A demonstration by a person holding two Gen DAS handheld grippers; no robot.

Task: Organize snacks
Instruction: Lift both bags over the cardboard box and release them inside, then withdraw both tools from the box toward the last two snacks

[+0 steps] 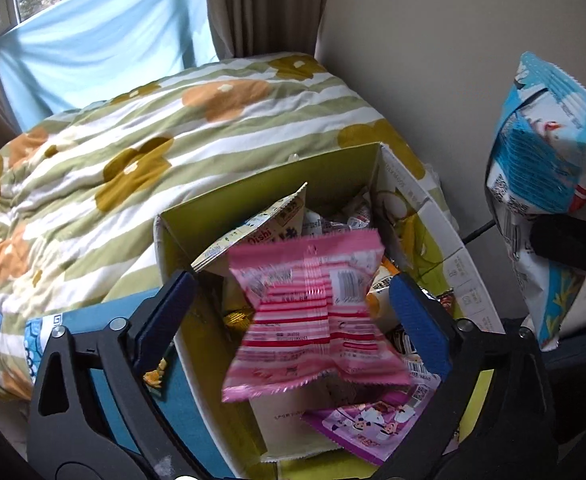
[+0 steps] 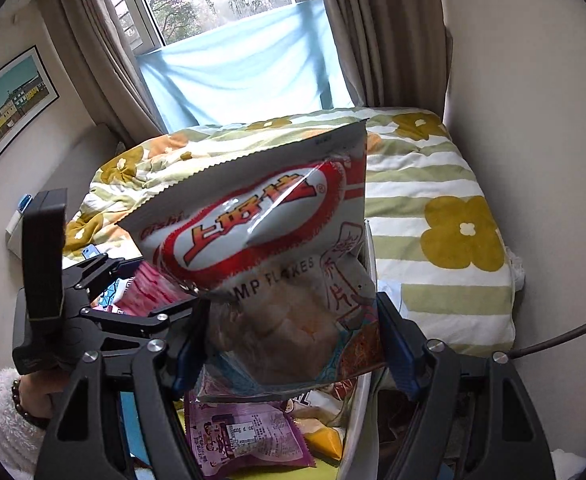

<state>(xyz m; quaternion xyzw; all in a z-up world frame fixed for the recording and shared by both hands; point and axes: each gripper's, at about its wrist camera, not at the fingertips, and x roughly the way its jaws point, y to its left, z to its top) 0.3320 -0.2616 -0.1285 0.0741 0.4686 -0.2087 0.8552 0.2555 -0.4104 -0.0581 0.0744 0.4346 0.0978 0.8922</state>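
Note:
An open green cardboard box (image 1: pixel 253 196) holds several snack packets. My left gripper (image 1: pixel 291 300) is open above the box, its blue pads either side of a blurred pink striped snack bag (image 1: pixel 313 316) that hangs between them without touching. My right gripper (image 2: pixel 291 344) is shut on a white and red Oishi shrimp flakes bag (image 2: pixel 269 240) and holds it up above the box. That bag shows at the right in the left wrist view (image 1: pixel 545 160). A purple packet (image 2: pixel 245 436) lies in the box bottom.
The box sits against a bed with a green-striped flower quilt (image 1: pixel 133 152). A blue box (image 1: pixel 105 344) is at the left of the green box. A wall (image 1: pixel 453 60) is close on the right. A window with curtains is behind the bed.

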